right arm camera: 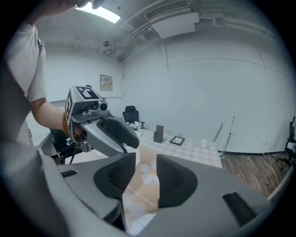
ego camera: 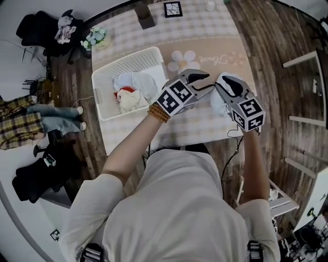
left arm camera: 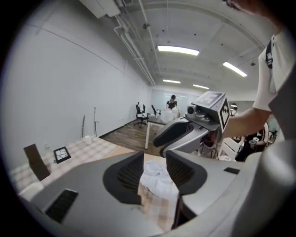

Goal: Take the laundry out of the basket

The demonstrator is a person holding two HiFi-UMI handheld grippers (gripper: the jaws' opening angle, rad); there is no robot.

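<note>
— Looking into the basket (ego camera: 134,56), what can you make out?

— Crumpled laundry (ego camera: 132,92) heaped inside: white pieces, a cream one in front, a bit of red between them. Another white garment (ego camera: 218,104) lies loose on the bench (ego camera: 205,130), right of centre in the head view.

— Much room around it?

— The basket sits on the left part of the bench, its left rim close to that edge. To its right the checked cloth lies open as far as the right edge, where the wooden floor (ego camera: 266,46) begins. A dark block (ego camera: 146,20) and a small frame (ego camera: 172,8) stand at the far end, at the top of the frame, well apart from the rest.

— And the tools?

— Both are held above the bench at centre frame, with their tips close together. The left hand-held gripper (ego camera: 209,82) is released, with nothing pinched; the basket lies to its left, apart from it. The right hand-held gripper (ego camera: 223,84) is released too and hangs over the loose white garment, its pads on nothing.
</note>
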